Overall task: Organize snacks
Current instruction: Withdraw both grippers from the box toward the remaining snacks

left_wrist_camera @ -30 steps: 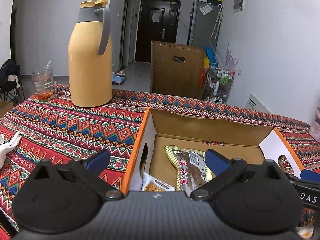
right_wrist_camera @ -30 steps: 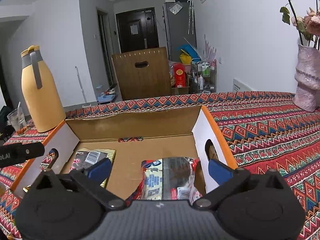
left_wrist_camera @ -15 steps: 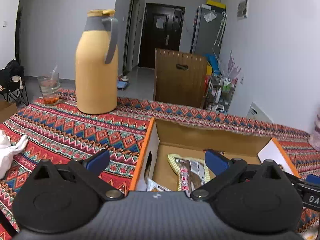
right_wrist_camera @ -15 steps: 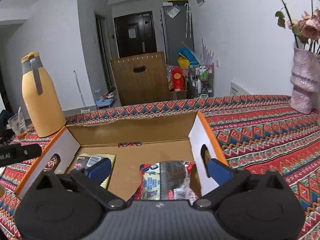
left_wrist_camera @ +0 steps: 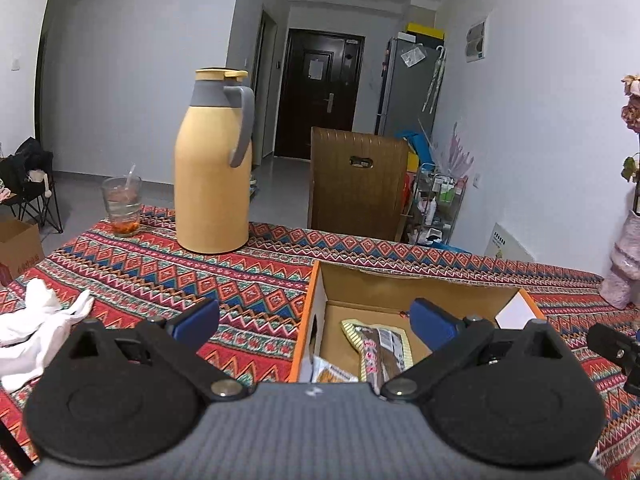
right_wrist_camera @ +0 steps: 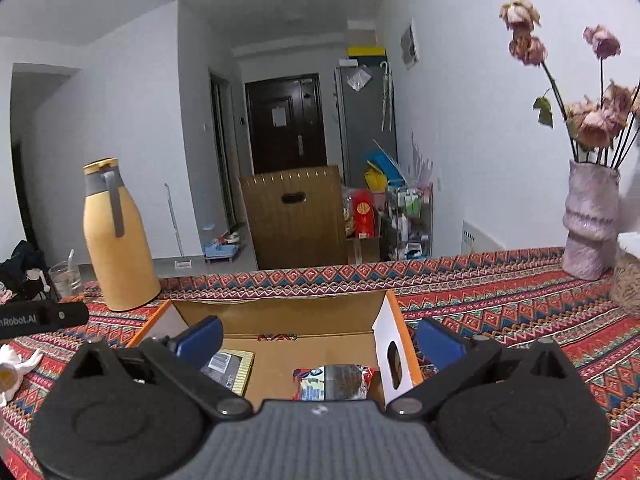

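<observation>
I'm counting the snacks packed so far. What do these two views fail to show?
- Near end of the cardboard box: hidden by the left gripper body in the left view and the right gripper body in the right view.
- Red-edged snack packet: lower part hidden, print unreadable.
- Orange packet: mostly covered.

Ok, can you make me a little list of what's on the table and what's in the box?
table cover: patterned cloth
box: open cardboard box
in box: red snack packet, yellow-edged packet, small orange packet
beside box: yellow thermos, glass, white cloth
far side: vase of dried flowers
left gripper: open, empty
right gripper: open, empty
</observation>
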The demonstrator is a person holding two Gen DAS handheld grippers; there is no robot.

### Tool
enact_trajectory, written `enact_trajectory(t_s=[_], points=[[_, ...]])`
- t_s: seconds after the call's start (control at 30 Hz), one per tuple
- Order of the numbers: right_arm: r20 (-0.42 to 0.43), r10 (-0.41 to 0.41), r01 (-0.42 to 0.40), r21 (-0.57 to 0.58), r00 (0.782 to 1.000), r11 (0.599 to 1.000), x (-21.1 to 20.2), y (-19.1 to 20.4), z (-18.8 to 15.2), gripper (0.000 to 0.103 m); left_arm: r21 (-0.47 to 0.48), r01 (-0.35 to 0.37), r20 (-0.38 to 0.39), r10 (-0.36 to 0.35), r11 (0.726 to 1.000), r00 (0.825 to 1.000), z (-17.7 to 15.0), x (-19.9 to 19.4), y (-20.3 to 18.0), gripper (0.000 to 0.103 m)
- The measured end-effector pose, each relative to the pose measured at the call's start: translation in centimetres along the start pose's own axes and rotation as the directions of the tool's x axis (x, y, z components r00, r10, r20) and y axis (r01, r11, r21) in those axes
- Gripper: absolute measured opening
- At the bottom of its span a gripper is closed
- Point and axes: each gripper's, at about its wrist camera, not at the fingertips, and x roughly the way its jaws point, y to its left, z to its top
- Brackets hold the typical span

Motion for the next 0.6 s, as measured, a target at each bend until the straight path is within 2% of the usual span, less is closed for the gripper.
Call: enact_trajectory(t_s=[0.33,0.6], points=[[0.015,-0.001,0.002,-0.049,1.000,0.999,-5.2,-0.5,-2.5,0.103,-0.012,0.006,-0.004,-0.006,1.000,1.000,-2.8,-4.6,3.0,0.103],[-0.028,-0.004,0.003,-0.055,1.000,0.998,-8.2,-1.4,-5.6,0.103,0.000,-0.004,-0.041,0.004,1.000,0.999,-5.9,-6.2,5.1,0.103]])
